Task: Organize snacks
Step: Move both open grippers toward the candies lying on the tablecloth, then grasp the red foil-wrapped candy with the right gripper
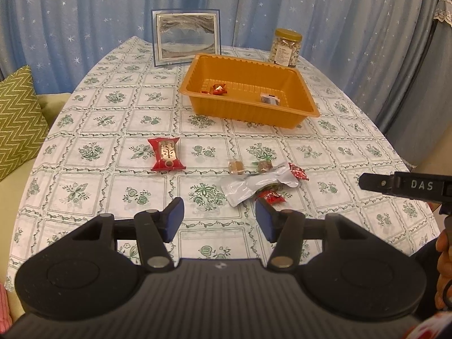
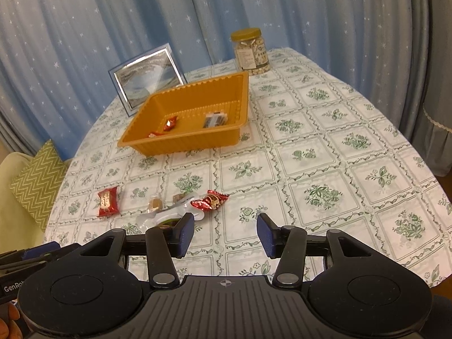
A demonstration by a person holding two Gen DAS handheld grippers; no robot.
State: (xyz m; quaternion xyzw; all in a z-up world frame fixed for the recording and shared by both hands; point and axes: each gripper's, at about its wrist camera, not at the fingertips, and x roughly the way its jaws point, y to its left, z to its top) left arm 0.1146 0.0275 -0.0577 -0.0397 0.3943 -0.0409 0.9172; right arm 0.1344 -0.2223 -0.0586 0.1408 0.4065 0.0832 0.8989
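Blue-padded jaws of my left gripper (image 1: 219, 220) and right gripper (image 2: 225, 233) hang parted and empty at lower centre, loose snacks (image 1: 261, 182) just beyond, orange tray (image 1: 302, 84) at upper centre; next pick needs closing on one wrapper.

I see an orange tray (image 1: 299, 83) standing on the surface, holding a small red candy (image 1: 219, 89) and a white packet (image 1: 269, 99). Nearer me lie a red packet (image 1: 166, 154), two brownish clear-wrapped sweets (image 1: 236, 166), a crumpled silver pouch (image 1: 260, 183), and what look like two red candies (image 1: 298, 173) touching it.
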